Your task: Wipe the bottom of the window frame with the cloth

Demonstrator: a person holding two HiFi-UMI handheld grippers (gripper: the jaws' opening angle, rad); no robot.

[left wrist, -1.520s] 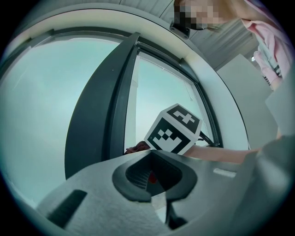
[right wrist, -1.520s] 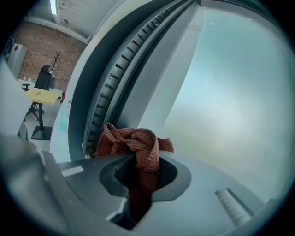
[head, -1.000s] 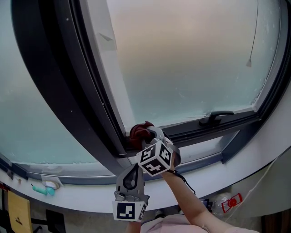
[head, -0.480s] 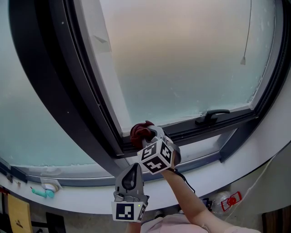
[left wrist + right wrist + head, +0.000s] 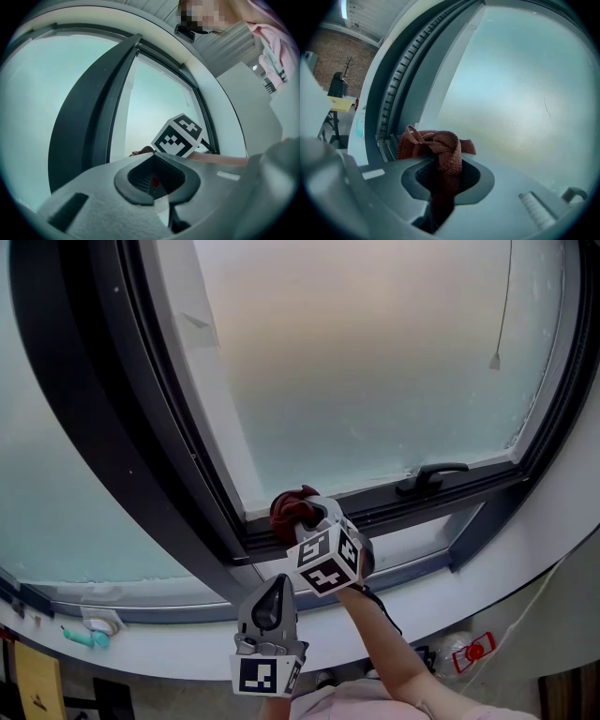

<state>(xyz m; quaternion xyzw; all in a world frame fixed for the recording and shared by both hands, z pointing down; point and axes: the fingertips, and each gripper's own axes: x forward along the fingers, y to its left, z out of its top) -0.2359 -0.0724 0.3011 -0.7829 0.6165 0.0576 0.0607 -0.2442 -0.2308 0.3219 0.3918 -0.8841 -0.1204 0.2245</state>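
The right gripper (image 5: 307,517) has its jaws closed on the red cloth (image 5: 290,507), pressed against the bottom of the window frame (image 5: 394,508), while the left gripper (image 5: 277,585) hangs lower, jaws together and empty.

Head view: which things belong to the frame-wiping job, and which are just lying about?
Job:
red cloth
right tool, shut on the cloth
bottom frame rail

Lying about:
left tool, empty, held low
teal item on the sill
window handle
hanging cord
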